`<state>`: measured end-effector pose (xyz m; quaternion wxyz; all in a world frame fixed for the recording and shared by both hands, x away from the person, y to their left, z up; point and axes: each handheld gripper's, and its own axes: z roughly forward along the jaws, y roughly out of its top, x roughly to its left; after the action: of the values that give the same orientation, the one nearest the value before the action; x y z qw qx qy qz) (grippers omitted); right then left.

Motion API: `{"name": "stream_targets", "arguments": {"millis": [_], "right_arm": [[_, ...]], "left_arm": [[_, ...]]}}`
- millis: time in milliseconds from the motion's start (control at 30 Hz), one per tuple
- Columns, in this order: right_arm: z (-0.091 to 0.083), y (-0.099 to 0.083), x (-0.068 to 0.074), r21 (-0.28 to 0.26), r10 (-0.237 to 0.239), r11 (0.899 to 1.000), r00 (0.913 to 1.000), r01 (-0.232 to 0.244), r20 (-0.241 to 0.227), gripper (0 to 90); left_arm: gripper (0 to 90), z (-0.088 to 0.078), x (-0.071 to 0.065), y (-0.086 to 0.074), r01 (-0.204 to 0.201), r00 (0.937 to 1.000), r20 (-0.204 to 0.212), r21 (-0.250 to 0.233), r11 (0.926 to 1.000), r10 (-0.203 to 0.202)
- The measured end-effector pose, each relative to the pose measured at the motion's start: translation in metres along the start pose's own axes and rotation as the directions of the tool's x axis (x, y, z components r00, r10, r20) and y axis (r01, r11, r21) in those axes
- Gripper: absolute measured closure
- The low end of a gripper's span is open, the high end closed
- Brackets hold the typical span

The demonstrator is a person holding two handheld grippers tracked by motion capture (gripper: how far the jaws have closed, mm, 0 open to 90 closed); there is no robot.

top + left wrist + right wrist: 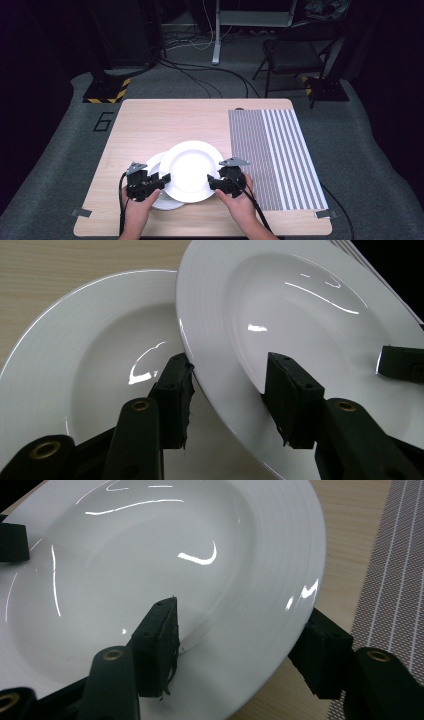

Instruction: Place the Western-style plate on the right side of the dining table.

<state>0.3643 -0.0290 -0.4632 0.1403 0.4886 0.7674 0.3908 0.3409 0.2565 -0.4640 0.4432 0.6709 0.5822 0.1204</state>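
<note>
Wooden table (145, 125), empty upper plate (191, 170) pinched by left claw (159, 181) and right claw (216, 183), overlapping empty lower plate (156, 162)

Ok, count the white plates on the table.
2. The upper plate is gripped at opposite rims by the left gripper and right gripper; the lower plate lies partly beneath it.

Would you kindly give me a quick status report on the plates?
Left hand-held gripper and right hand-held gripper both clamped on upper plate rim. It sits tilted over lower plate. Striped mat alongside, right.
</note>
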Motion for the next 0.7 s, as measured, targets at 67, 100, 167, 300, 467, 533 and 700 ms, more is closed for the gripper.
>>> {"name": "stream_targets", "arguments": {"millis": [67, 100, 167, 300, 467, 533, 700], "right_arm": [[-0.001, 0.000, -0.002, -0.002, -0.003, 1.000, 1.0000, 0.003, 0.004, 39.6], [-0.003, 0.000, -0.003, -0.003, -0.003, 1.000, 0.9999, 0.003, 0.010, 39.6], [-0.008, 0.002, -0.006, -0.014, 0.002, 1.000, 0.9998, -0.001, 0.019, 39.6], [-0.017, 0.007, -0.012, -0.022, 0.018, 1.000, 0.9990, -0.017, 0.041, 39.7], [-0.026, 0.010, -0.017, -0.032, 0.025, 0.999, 0.9981, -0.023, 0.057, 39.8], [-0.031, 0.011, -0.022, -0.043, 0.031, 0.999, 0.9972, -0.029, 0.068, 39.8], [-0.036, 0.012, -0.031, -0.055, 0.045, 0.998, 0.9957, -0.041, 0.081, 39.8]], "left_arm": [[54.5, 0.002, -0.002, 0.003, -0.006, 0.9999, 0.014, 0.001, 1.0000, 0.006], [54.5, 0.003, -0.004, 0.004, -0.009, 0.9997, 0.021, 0.002, 1.0000, 0.009], [54.5, 0.004, -0.006, 0.008, -0.018, 0.9993, 0.034, 0.001, 0.9998, 0.018], [54.5, 0.008, -0.013, 0.017, -0.037, 0.9974, 0.062, -0.001, 0.9993, 0.037], [54.5, 0.012, -0.020, 0.022, -0.033, 0.9961, 0.082, -0.002, 0.9994, 0.033], [54.5, 0.015, -0.023, 0.025, -0.046, 0.9950, 0.088, 0.000, 0.9989, 0.046], [54.5, 0.024, -0.032, 0.033, -0.060, 0.9924, 0.108, 0.005, 0.9982, 0.059]]}}
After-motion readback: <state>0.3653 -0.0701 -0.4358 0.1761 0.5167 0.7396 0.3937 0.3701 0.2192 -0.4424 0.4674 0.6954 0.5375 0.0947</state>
